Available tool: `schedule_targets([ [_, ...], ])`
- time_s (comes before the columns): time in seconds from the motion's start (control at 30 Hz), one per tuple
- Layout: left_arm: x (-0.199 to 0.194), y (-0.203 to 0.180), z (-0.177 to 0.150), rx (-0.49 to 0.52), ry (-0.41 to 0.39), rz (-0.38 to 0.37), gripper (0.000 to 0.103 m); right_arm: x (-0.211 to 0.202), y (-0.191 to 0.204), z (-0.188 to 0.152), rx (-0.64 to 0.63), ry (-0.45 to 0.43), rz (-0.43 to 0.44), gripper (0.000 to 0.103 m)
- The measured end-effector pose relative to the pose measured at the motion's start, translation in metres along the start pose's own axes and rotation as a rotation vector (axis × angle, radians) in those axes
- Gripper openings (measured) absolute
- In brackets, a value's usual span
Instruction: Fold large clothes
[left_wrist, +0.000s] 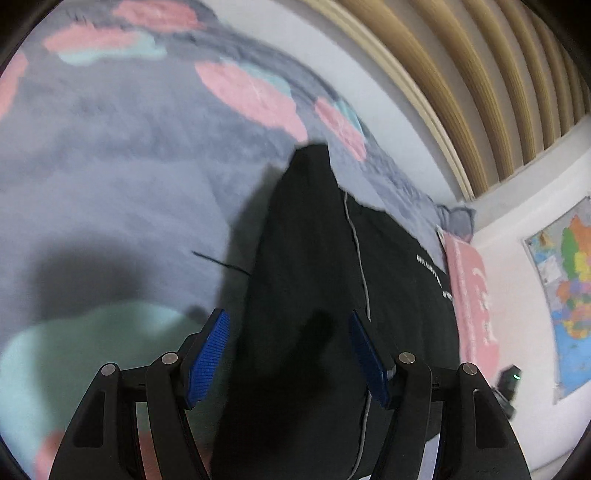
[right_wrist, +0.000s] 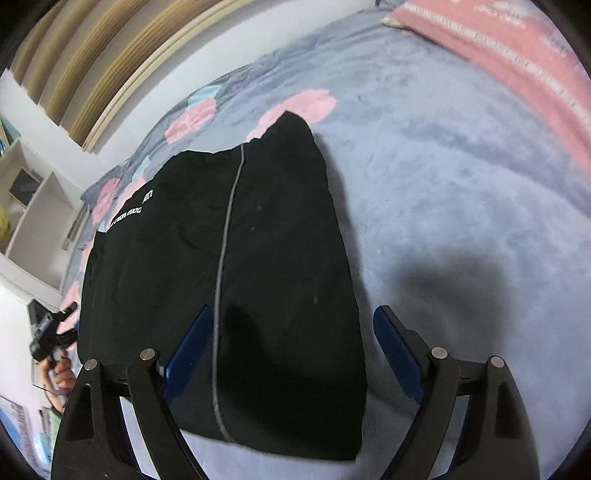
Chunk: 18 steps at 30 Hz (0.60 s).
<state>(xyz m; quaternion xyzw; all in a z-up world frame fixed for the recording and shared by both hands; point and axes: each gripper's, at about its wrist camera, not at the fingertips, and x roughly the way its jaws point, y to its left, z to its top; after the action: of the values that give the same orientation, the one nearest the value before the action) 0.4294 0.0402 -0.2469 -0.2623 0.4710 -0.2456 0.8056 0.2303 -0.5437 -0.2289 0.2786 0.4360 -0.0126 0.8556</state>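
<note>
Black garment (left_wrist: 314, 295) lies folded on the grey blanket (left_wrist: 110, 166) in the left wrist view, with the left gripper (left_wrist: 290, 354) hanging above it, fingers spread wide and grasping nothing. Over to the right wrist view: the garment (right_wrist: 229, 277) lies flat on the blanket (right_wrist: 461, 203), its grey stripe (right_wrist: 225, 251) running lengthwise, the right gripper (right_wrist: 293, 350) released above its near end, and beyond the garment a white shelf unit (right_wrist: 33, 206) whose cubby contents are too blurred to name.
</note>
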Motion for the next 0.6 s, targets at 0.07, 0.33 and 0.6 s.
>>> schedule_targets([
  [0.07, 0.014, -0.001, 0.001, -0.008, 0.051, -0.030, 0.068, 0.016, -0.005, 0.004, 0.013, 0.030, 0.024, 0.090],
  [0.33, 0.054, 0.009, 0.012, -0.144, 0.158, -0.116, 0.068, 0.060, -0.020, 0.019, 0.083, 0.088, 0.199, 0.097],
  [0.6, 0.043, -0.007, 0.007, -0.063, 0.116, -0.174, 0.044, 0.064, 0.009, 0.018, -0.067, 0.087, 0.248, 0.070],
])
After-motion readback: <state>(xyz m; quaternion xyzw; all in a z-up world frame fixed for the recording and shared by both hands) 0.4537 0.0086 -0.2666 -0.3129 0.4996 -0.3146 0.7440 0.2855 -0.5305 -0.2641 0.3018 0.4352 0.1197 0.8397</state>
